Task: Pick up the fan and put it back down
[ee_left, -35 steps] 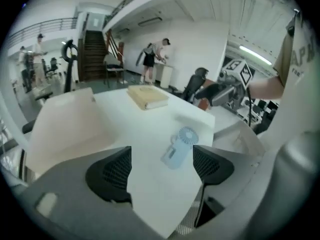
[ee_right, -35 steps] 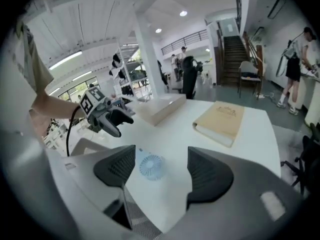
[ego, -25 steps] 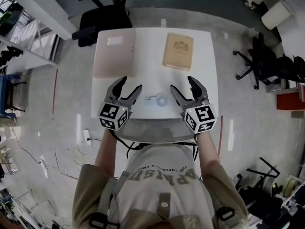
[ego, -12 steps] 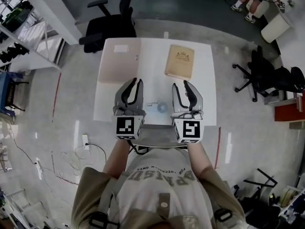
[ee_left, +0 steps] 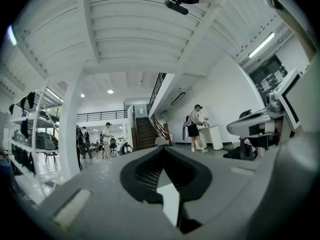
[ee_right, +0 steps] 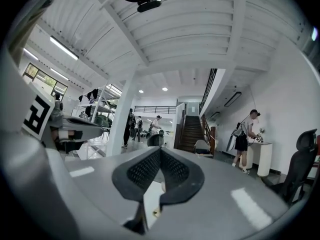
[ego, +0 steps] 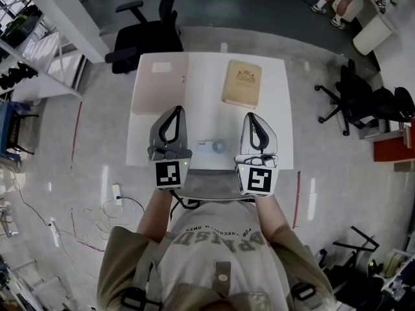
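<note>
Both grippers have closed up and lifted since a second ago. Back then they were splayed wide on either side of the fan, and now neither has anything in it.

From my end, the left gripper [ego: 176, 109] has its jaws pressed tip to tip with nothing between them. Its own camera shows the same: the left gripper [ee_left: 162, 149] is closed on air and looks level across the room. The right gripper [ego: 251, 116] matches it, with its jaws fully together and empty. The right gripper view confirms that, the right gripper [ee_right: 159, 149] being closed too.

The fan [ego: 214, 146] sits on the white table [ego: 207, 109] near the front edge. In the head view it lies between the two grippers and neither one touches it.

Further back on the table there's a tan book [ego: 242, 84] to the right and a pinkish board [ego: 159, 86] to the left, both well clear of the fan. A black office chair [ego: 146, 37] stands behind the table.

Both gripper views show a staircase [ee_left: 145, 133] in the distance and a person [ee_right: 244, 140] standing at a white counter.
</note>
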Motion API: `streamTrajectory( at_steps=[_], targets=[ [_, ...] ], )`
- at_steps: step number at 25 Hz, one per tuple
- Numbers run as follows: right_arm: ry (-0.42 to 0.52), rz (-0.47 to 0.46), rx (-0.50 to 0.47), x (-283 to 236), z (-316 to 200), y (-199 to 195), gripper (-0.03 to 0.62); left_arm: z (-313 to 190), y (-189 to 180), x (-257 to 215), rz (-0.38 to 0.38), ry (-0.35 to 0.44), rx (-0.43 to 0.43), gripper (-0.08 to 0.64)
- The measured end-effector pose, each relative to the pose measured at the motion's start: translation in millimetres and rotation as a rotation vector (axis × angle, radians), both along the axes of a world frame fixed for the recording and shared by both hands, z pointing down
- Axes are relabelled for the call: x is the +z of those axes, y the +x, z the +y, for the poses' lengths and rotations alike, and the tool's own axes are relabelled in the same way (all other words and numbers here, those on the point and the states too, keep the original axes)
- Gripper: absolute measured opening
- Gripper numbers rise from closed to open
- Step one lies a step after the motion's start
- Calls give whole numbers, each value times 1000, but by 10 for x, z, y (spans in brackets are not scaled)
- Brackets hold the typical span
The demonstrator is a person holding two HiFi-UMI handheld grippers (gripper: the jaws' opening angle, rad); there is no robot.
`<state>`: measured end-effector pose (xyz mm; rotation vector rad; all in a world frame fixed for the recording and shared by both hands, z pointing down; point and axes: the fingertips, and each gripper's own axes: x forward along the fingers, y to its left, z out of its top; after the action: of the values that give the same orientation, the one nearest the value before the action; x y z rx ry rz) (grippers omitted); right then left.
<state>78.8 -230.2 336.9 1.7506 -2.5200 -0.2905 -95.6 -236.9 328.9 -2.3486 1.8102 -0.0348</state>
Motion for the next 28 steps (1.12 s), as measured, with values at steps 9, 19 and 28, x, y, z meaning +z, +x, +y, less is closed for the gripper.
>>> streamTrajectory(
  at_steps=[9, 19, 28],
  targets=[
    [67, -40, 38, -160, -38, 32, 0, -50, 41, -46, 13, 29, -11, 11],
    [159, -66, 25, -401, -100, -57, 0, -105, 110, -132, 15, 49, -5, 11],
    [161, -24, 52, -365, -101, -65, -2, -96, 90, -93, 16, 26, -16, 11]
  ],
)
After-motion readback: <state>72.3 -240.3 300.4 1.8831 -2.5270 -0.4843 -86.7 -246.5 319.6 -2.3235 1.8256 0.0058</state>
